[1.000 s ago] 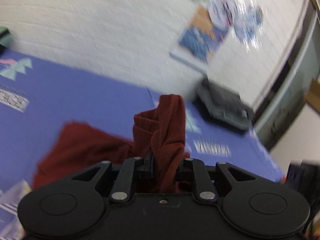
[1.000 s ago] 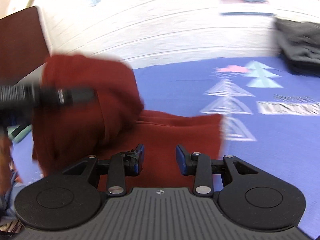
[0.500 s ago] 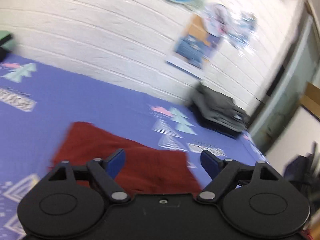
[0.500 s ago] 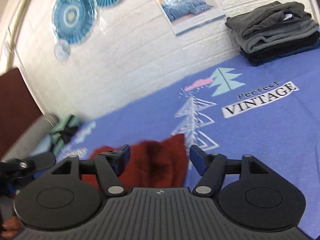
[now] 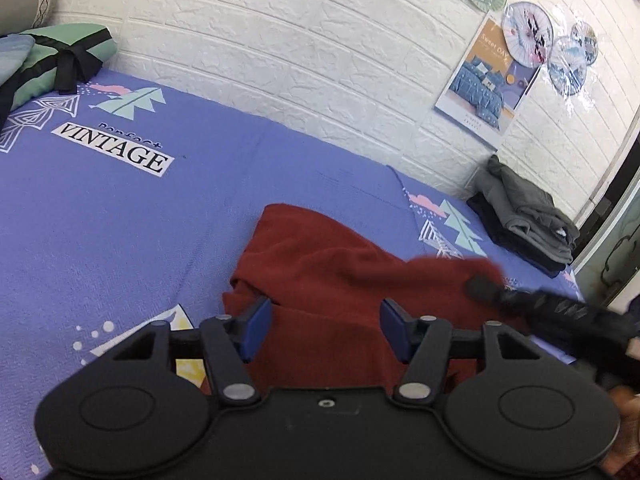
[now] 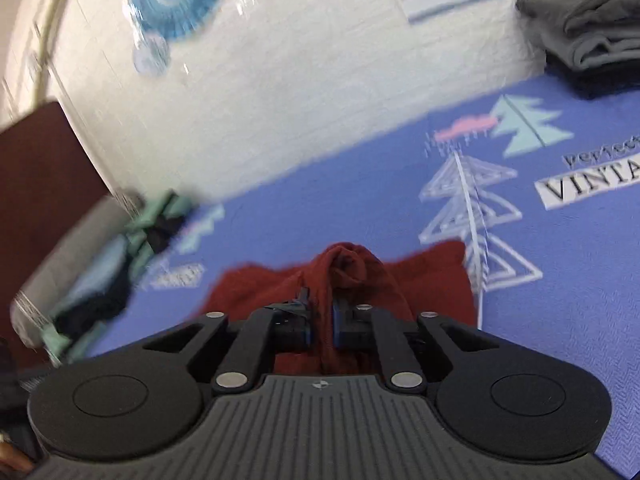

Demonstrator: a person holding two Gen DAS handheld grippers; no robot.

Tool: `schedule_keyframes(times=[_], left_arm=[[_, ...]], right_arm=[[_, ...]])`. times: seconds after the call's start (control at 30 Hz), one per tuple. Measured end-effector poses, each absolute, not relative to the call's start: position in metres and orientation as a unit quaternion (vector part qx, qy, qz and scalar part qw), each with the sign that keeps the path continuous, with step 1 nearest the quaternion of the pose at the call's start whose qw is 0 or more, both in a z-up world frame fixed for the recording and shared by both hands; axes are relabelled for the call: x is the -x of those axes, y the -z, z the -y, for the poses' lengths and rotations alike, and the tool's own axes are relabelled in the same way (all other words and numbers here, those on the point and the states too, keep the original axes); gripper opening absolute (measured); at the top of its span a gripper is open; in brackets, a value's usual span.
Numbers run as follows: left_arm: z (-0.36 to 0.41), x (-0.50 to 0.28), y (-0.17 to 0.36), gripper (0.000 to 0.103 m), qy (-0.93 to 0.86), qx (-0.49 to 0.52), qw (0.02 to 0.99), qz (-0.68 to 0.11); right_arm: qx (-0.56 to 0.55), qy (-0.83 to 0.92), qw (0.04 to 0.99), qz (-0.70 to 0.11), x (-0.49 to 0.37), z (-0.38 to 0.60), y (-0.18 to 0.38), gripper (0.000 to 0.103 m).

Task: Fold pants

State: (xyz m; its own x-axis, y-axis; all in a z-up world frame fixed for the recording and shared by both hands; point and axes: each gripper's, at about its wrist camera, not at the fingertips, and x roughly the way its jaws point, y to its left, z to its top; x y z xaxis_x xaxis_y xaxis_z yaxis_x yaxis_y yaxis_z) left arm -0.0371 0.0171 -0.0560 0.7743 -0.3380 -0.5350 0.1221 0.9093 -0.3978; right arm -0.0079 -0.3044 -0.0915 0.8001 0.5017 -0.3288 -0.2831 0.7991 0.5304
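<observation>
Left wrist view: left gripper (image 5: pixel 326 330) is standing wide, blue pads well apart, nothing btwn them. The red pants (image 5: pixel 344 276) are lying bunched on the purple bedsheet (image 5: pixel 120 220) just ahead of & under the open fingers, w/ a thick rumpled edge sitting near the left pad. A dark blurred bar, prob. the other tool, is reaching in from the right at the cloth's right end. Folded grey clothes (image 5: pixel 524 216) are sitting far ahead-right by the wall; a green bundle (image 5: pixel 52 60) far ahead-left.

Right wrist view (blurry): right gripper (image 6: pixel 320 322) is pinching narrow on a ridge of the pants (image 6: pixel 348 268); fabric is rising in a peak btwn the pads & just past the tips. Rest of the cloth is spreading flat to both sides below. Sheet (image 6: pixel 360 184) is stretching ahead; grey stack (image 6: pixel 592 40) far ahead-right.

Step, as I'm reading it: mid-fold, w/ one end gripped by the right claw and the left one free, looking set to take a 2nd hold.

Next move is calling for: left claw dropping onto the near edge, closing on all layers, then both carrying the end across evenly so the fold is landing square, not skewed.
</observation>
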Motion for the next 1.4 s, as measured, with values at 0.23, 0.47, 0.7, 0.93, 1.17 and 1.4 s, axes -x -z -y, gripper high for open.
schedule_keyframes(times=[0.23, 0.47, 0.7, 0.93, 1.17, 1.4], left_arm=[[-0.014, 0.025, 0.074, 0.103, 0.132, 0.162, 0.917, -0.341], [-0.025, 0.005, 0.035, 0.103, 0.151, 0.176, 0.928, -0.290], [0.000, -0.053, 0.060, 0.103, 0.157, 0.134, 0.937, -0.281], [-0.012, -0.065, 0.098, 0.103, 0.155, 0.150, 0.935, -0.282], [-0.035, -0.046, 0.069, 0.103, 0.150, 0.212, 0.918, -0.301], [-0.072, 0.002, 0.057, 0.103, 0.150, 0.229, 0.900, -0.339]], right_arm=[[-0.248, -0.157, 0.912, -0.285, 0.008, 0.332, 0.117, 0.043], [-0.169, -0.179, 0.951, -0.189, 0.026, 0.318, 0.072, 0.044], [-0.144, -0.192, 0.943, -0.231, -0.008, 0.281, 0.102, 0.040], [-0.178, -0.188, 0.932, -0.252, -0.022, 0.299, 0.134, 0.000], [-0.200, -0.194, 0.931, -0.235, 0.006, 0.312, 0.095, 0.078], [-0.174, -0.142, 0.940, -0.257, 0.035, 0.324, 0.089, 0.103]])
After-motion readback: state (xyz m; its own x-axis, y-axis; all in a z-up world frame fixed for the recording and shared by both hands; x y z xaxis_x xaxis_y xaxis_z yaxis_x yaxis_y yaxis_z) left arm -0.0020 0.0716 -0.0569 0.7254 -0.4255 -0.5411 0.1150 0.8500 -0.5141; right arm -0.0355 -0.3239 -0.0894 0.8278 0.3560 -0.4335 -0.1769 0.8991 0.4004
